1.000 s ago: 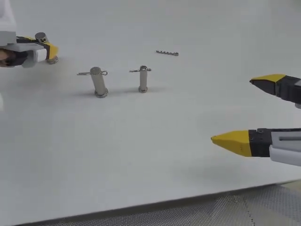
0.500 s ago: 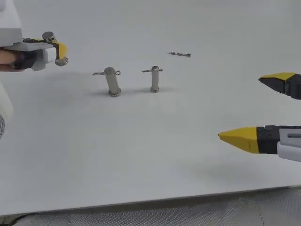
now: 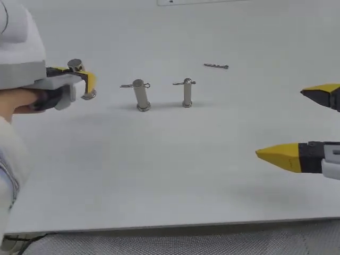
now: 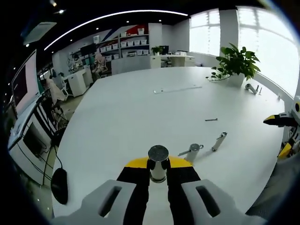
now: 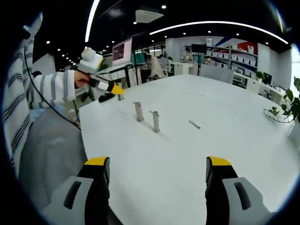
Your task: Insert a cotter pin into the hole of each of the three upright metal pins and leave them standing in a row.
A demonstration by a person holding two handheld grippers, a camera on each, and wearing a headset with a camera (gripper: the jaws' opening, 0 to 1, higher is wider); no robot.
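Left claw [image 3: 87, 84] clamped on bare metal pin [image 4: 158, 165], long axis upright, head up, left of middle pin [image 3: 141, 96]. Third pin [image 3: 187, 94] stands just right of middle pin. Both upright, cotters [image 3: 126, 85] crosswise through their tops. Loose cotter pin [image 3: 216, 66] lies flat on desk [image 3: 159, 170], beyond and right of middle pin. Right claw [image 3: 280, 122] wide open, empty.

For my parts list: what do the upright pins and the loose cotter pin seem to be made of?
Upright pins: probably steel, by their smooth grey shine. Loose cotter pin: thin dark grey wire, apparently metal; too small to confirm.
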